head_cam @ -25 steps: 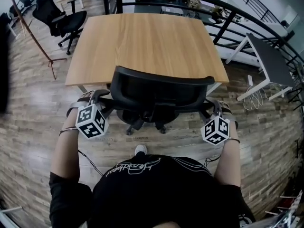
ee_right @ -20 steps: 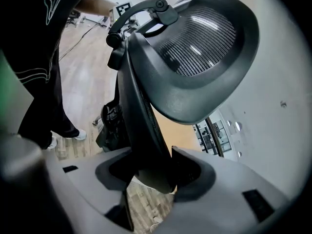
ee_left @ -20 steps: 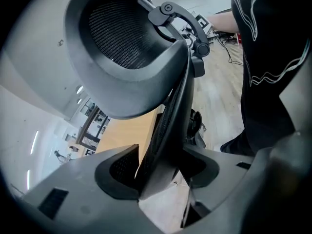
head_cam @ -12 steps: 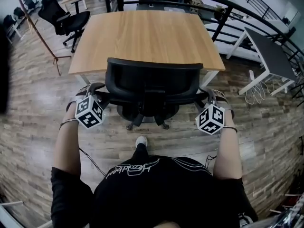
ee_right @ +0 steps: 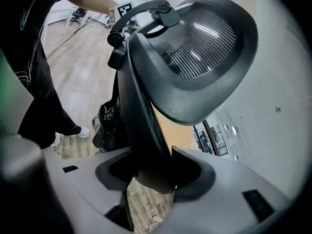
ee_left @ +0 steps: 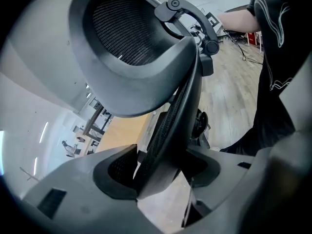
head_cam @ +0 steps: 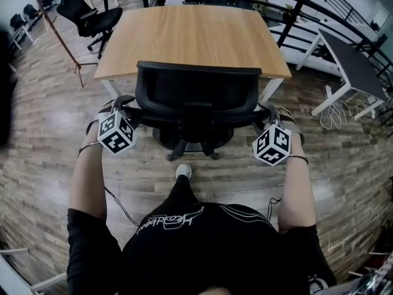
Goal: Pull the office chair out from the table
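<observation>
**Colleague:** Where is the chair?

**Me:** The black mesh-backed office chair (head_cam: 195, 97) stands on the wood-plank floor (head_cam: 49, 121), at the middle of the near edge of the pale wooden worktop (head_cam: 190, 35), with its backrest towards me. From above I can't tell whether the seat is clear of that edge.

**Colleague:** And your grip?

**Me:** My left hand-held gripper (ee_left: 163, 172) has the backrest's left rim between its jaws. They are spread wide but pressing on it, and they have just been opening a little. My right hand-held gripper (ee_right: 151, 172) is clamped just as wide on the right rim.

**Colleague:** What could go wrong?

**Me:** If the left one loosens further, I think the rim could slip out, and the right pull alone would then swivel the chair. The castor base (head_cam: 184, 152) is also near my white shoe (head_cam: 183, 171) and could roll onto it.

**Colleague:** Counts?

**Me:** One chair in hand, one spare black office chair (head_cam: 92, 17) beyond the worktop's far-left corner, two hand-held grippers, and one shoe showing.
</observation>
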A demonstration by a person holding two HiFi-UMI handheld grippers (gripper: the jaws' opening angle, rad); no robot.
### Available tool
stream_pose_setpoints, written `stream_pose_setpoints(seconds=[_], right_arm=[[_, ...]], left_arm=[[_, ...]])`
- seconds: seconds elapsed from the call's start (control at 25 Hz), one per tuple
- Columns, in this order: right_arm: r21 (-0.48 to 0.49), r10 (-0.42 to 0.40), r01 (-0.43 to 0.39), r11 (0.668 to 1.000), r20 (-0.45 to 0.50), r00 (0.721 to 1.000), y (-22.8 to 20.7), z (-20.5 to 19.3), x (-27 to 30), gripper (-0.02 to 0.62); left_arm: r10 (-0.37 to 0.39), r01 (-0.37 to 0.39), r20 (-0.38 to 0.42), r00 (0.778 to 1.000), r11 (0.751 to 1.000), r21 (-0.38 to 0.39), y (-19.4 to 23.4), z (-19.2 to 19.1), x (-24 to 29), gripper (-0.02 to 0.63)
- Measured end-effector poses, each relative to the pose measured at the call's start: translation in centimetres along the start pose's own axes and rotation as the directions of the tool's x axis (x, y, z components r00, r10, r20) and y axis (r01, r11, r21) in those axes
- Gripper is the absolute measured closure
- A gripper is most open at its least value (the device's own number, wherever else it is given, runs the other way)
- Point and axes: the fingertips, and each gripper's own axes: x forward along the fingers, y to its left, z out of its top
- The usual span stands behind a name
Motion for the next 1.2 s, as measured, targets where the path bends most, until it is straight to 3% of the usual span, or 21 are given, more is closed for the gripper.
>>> stream_pose_setpoints(seconds=[0.48,0.96,1.2], right_arm=[[-0.012,0.003,-0.002,1.000,0.045,0.999,6.1,-1.2,-6.4,0.357],[0.021,-0.005,0.006,1.000,-0.082,0.997,8.2,-1.8,-11.2,0.357],[0.030,-0.032,0.035,0.999,-0.102,0.994,11.8,-2.5,-15.2,0.357]], left_arm=[[0.014,-0.014,0.004,1.000,1.000,0.002,-7.8,-0.7,-5.1,0.364],[0.029,-0.031,0.061,0.998,0.999,0.040,-10.7,0.0,-9.6,0.364],[0.028,-0.034,0.091,0.995,0.998,0.062,-14.8,-0.4,-12.4,0.365]])
